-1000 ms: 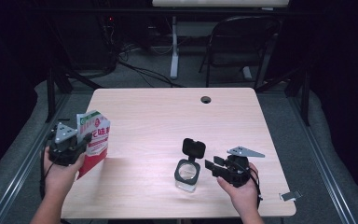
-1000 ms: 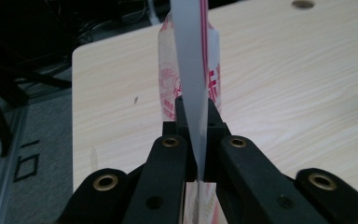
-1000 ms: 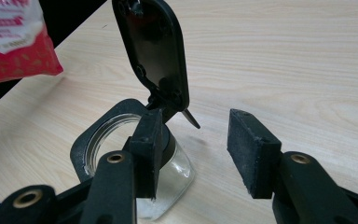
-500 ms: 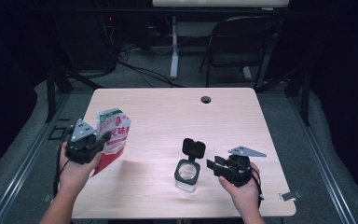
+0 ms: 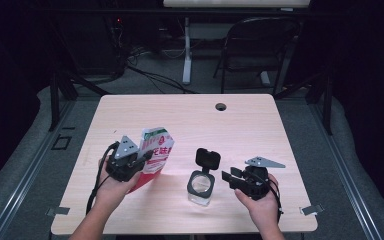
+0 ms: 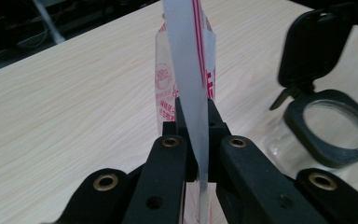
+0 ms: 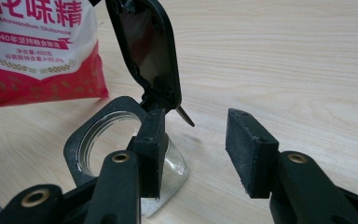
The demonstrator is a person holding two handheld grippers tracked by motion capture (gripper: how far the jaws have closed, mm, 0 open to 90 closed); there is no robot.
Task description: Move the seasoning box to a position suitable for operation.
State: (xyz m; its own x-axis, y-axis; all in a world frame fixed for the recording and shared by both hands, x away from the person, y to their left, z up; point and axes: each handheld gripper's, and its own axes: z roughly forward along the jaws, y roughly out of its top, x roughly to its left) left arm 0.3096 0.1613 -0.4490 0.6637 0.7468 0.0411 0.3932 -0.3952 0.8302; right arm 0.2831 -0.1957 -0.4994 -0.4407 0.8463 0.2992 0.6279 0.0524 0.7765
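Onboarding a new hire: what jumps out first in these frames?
The red-and-white bag, clamped edge-on in the left tongs and lifted at the table's left. Next, the clear jar right of it, black lid flipped up, with the right tongs open beside it.

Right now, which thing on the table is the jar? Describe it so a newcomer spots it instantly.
Start at the light wooden table and look along its near edge, between the person's two hands. The jar is the small clear glass container standing there, with a black square collar. Unlike the red and white bag to its left, it is see-through, and its black hinged lid stands flipped open.
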